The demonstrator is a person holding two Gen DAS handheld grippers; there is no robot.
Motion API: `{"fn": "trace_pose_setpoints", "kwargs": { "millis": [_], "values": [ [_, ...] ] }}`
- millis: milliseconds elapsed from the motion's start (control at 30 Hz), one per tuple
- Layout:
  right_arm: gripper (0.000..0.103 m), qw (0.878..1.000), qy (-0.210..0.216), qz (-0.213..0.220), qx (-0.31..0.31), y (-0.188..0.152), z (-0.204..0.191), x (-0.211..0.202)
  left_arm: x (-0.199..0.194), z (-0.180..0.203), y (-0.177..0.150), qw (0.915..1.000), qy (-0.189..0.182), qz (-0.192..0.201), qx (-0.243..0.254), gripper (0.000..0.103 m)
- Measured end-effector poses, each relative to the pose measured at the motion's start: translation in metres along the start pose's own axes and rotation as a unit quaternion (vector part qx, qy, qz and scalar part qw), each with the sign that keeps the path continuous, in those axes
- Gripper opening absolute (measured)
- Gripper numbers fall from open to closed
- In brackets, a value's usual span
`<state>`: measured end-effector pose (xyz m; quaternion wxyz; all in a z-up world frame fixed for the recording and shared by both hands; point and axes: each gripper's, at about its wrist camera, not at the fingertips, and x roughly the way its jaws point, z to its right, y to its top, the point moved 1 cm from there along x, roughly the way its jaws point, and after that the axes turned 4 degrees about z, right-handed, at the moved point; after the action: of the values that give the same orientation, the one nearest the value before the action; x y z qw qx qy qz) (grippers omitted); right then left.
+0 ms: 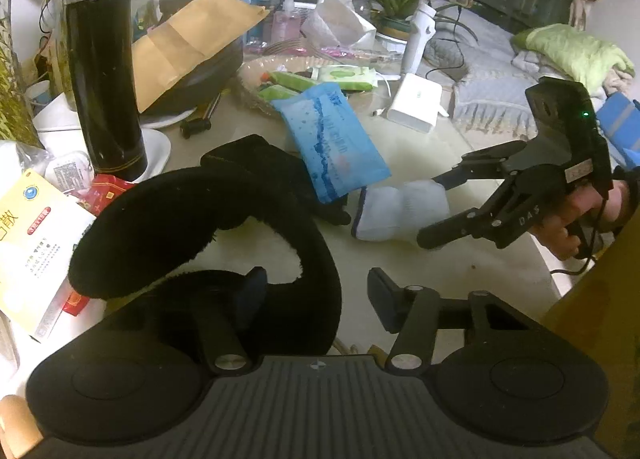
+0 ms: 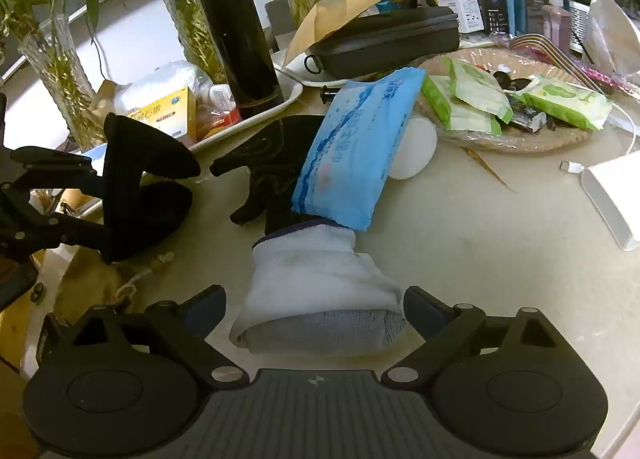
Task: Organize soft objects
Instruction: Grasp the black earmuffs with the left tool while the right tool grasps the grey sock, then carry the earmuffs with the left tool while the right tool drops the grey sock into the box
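Left gripper [image 1: 316, 291] hangs low with jaws spread, a fuzzy black band [image 1: 192, 219] draped over one finger. Right gripper [image 2: 314, 309] sits low-center, jaws apart around the rolled white sock [image 2: 316, 283] on the table.

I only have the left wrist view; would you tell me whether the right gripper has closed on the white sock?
Observer: No, the right gripper is open, one finger each side of the grey end of the white sock.
Operator: Is anything hidden behind the blue tissue pack?
Observer: Yes, a white round object rests against its far edge.
Operator: Anything near the left gripper that I miss?
Observer: A tan drawstring pouch lies close by it.
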<state>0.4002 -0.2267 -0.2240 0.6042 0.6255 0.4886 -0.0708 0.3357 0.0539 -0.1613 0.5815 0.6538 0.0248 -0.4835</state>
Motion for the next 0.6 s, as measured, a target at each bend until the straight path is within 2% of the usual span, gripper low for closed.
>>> {"fn": "trace_pose_setpoints", "kwargs": {
  "millis": [33,100,233,367,600],
  "values": [
    [0.094,1.0,-0.003,-0.002,-0.003,0.0,-0.001,0.001,0.001,0.0,0.0,1.0,0.001,-0.001,0.0,0.046],
    [0.088,1.0,-0.005,-0.006,-0.007,-0.001,-0.001,0.003,0.004,0.0,0.0,0.9999,0.0,-0.01,-0.003,0.016],
    [0.081,1.0,-0.008,-0.005,-0.018,-0.002,-0.002,0.002,0.003,0.004,0.0,0.9999,0.002,-0.012,-0.002,0.011],
    [0.079,1.0,-0.005,-0.004,-0.021,-0.002,-0.003,-0.001,0.0,0.007,0.003,0.9998,0.019,-0.01,0.007,0.01],
    [0.078,1.0,0.018,0.018,0.003,0.005,-0.004,-0.014,-0.011,0.015,0.018,0.9987,0.051,-0.001,-0.007,0.009]
  ]
}}
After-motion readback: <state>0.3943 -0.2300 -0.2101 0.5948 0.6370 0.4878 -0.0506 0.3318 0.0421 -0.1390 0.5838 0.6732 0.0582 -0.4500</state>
